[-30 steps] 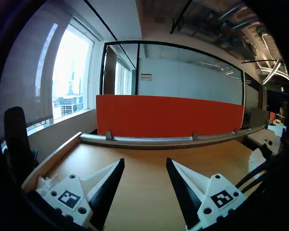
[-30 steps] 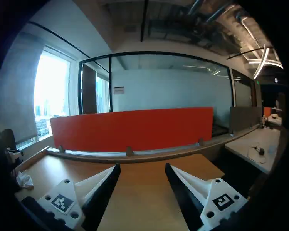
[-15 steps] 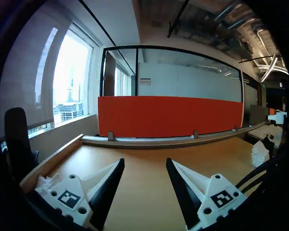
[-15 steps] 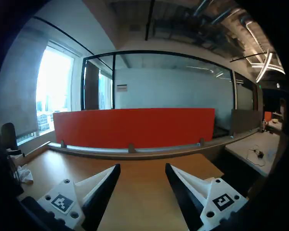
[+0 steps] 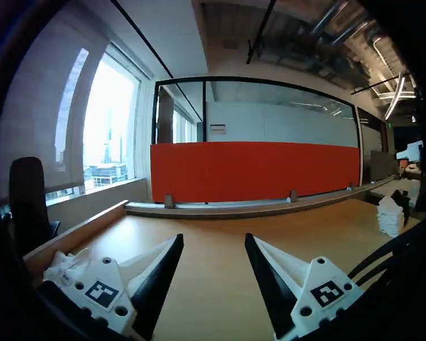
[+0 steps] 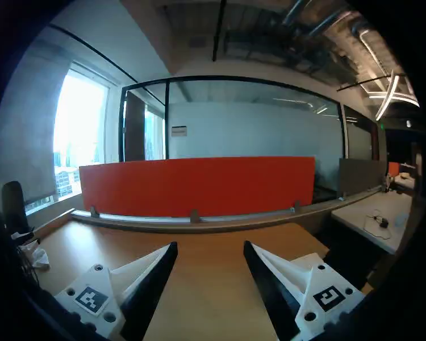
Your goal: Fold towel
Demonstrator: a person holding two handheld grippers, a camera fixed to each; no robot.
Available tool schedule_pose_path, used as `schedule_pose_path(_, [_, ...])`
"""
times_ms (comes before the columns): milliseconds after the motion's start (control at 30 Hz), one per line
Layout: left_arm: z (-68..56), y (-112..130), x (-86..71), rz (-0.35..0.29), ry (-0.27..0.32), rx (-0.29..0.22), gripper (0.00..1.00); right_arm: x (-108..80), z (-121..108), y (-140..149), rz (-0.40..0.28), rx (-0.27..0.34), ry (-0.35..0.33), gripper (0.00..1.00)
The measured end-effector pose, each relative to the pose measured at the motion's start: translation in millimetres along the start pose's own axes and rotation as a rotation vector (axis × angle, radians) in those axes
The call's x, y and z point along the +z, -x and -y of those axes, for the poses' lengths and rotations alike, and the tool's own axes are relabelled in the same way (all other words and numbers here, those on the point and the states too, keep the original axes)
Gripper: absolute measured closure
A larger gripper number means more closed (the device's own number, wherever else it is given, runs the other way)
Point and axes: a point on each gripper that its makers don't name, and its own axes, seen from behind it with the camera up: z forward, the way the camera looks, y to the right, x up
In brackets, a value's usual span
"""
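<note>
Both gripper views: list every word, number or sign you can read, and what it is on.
Small sign on the far wall: too small and blurred to read.
Square markers on the fingers: black-and-white patterns, no letters or numbers.
No other text is legible.

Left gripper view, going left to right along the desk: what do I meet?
First the black chair, then the crumpled white cloth, the open left gripper, and the stack of folded white cloths.
</note>
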Motion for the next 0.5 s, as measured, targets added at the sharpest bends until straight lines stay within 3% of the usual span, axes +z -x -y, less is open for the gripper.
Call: schedule_pose_path(500, [-1.8,44.7,1.2,-0.027,-0.022,-0.025,0.21,5.1,-0.9,21.0,-0.011,-0.012,-0.006,0.11])
